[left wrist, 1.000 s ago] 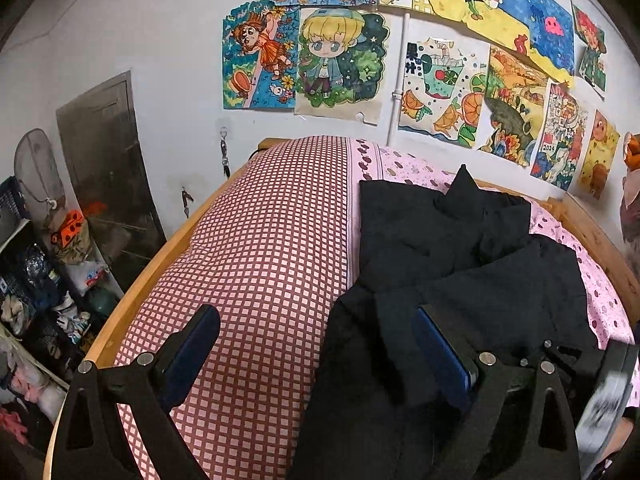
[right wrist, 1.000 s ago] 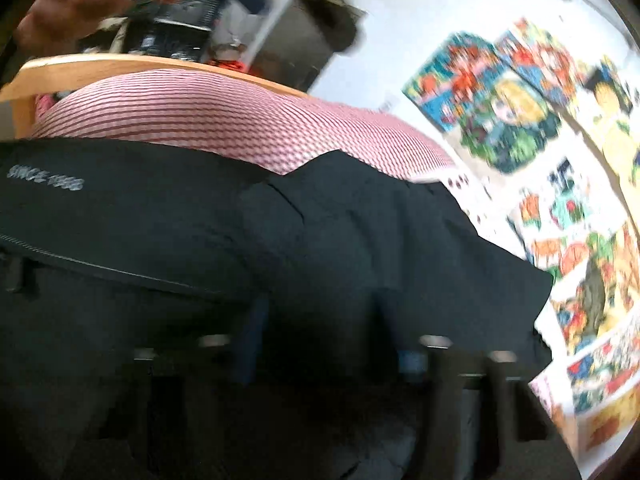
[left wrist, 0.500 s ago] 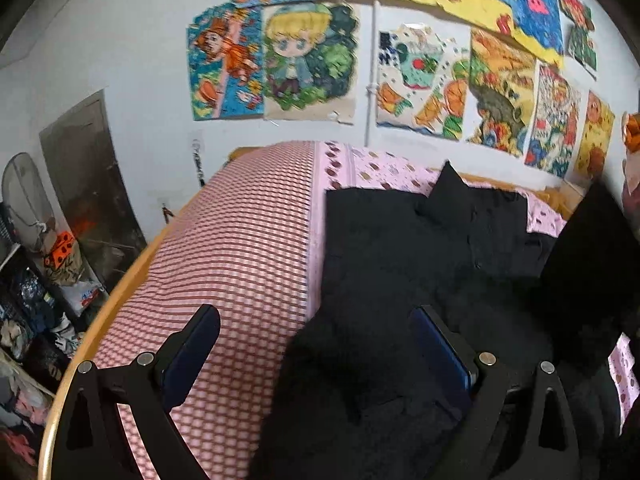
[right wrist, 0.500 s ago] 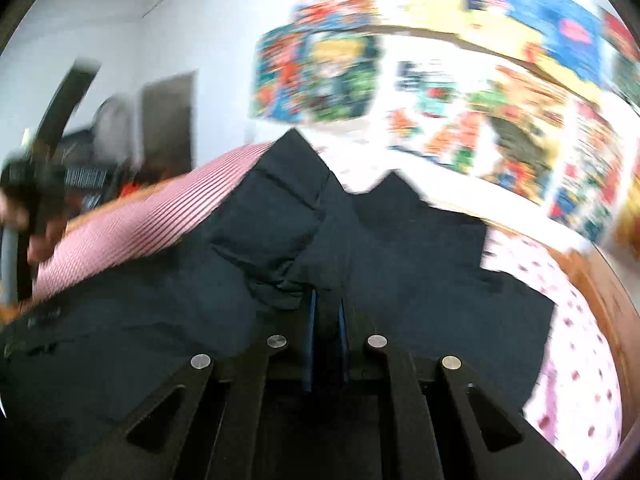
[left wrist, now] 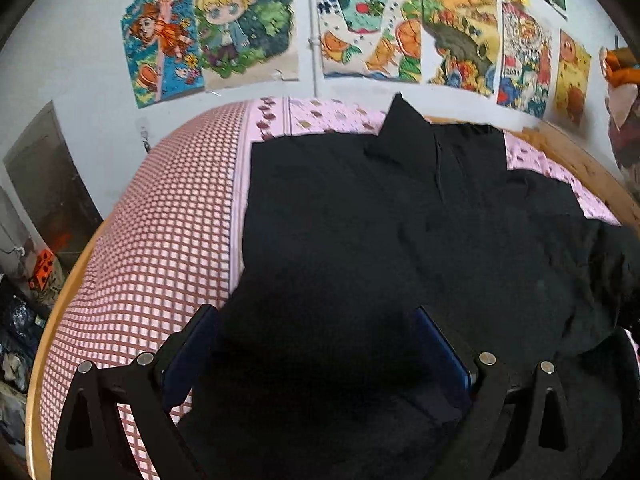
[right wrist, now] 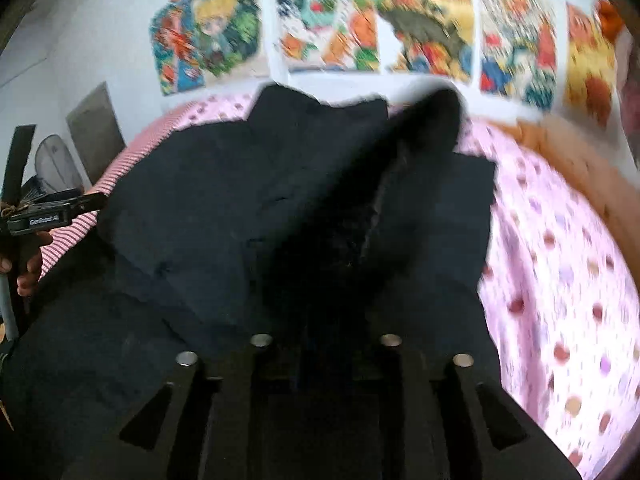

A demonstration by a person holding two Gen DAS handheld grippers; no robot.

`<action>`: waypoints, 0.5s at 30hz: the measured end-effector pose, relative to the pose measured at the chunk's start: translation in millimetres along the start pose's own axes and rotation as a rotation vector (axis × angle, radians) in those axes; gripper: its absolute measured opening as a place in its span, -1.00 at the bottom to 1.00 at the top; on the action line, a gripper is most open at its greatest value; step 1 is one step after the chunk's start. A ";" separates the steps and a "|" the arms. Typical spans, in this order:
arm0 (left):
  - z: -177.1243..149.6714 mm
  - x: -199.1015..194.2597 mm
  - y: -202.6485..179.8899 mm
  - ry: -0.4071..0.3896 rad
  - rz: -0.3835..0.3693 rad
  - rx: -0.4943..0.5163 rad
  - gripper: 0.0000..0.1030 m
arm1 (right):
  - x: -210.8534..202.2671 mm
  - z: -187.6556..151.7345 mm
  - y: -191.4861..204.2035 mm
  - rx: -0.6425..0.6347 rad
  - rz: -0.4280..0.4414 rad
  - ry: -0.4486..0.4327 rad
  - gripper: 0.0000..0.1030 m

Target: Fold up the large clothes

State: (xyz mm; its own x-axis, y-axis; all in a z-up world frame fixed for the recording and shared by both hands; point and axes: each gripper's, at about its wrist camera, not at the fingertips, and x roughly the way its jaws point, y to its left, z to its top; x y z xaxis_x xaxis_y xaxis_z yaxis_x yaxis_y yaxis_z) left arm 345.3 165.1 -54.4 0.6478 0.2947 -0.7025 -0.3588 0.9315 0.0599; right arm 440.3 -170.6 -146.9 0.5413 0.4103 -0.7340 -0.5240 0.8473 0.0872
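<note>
A large black garment (left wrist: 380, 220) lies spread over the right half of the bed, its collar end towards the wall. My left gripper (left wrist: 314, 312) hangs open just above its near left part, with nothing gripped between the blue pads. In the right wrist view the black garment (right wrist: 200, 200) fills the middle, and a raised fold (right wrist: 400, 168) runs from the jaws up towards the wall. My right gripper (right wrist: 326, 344) has its jaws opening, with that fold between them; the pads are dark and hard to make out. The left gripper (right wrist: 52, 216) shows at the left edge.
The bed has a red-checked sheet (left wrist: 160, 220) on the left and a pink dotted sheet (right wrist: 560, 260) on the right. A wooden bed frame (left wrist: 76, 264) rims it. Posters (left wrist: 400, 40) cover the wall behind. Cluttered shelves (left wrist: 24, 320) and a fan (right wrist: 52, 168) stand at the left.
The right gripper rolled upright and swung across the bed, carrying a fold of the garment; its jaws pinched nearly shut, then spread. The left gripper moved right and lower over the garment.
</note>
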 end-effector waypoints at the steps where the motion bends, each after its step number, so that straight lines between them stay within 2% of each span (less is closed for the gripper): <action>1: -0.5 2.1 -1.0 0.008 -0.004 0.003 0.89 | -2.0 -4.2 -6.9 0.018 -0.019 0.010 -0.39; 5: 0.2 6.2 -5.4 0.021 -0.019 0.007 0.89 | -15.6 -12.6 -36.5 0.131 -0.072 0.010 -0.35; 9: 5.0 8.2 -19.4 0.005 -0.038 0.033 0.89 | -28.1 -2.1 -54.2 0.193 -0.137 -0.085 -0.29; 11: 7.9 8.6 -33.0 -0.023 -0.043 0.077 0.89 | -18.6 5.2 -50.2 0.170 -0.097 -0.091 -0.29; 15: 7.4 14.3 -55.5 -0.048 -0.027 0.169 0.89 | 25.0 13.4 -17.7 0.027 -0.052 0.020 -0.28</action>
State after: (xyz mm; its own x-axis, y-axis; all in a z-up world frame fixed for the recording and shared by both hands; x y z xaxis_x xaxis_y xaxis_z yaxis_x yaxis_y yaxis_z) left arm 379.5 119.1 -62.5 0.6886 0.2749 -0.6710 -0.2249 0.9607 0.1628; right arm 471.9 -170.9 -157.8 0.5540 0.3593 -0.7510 -0.4776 0.8760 0.0668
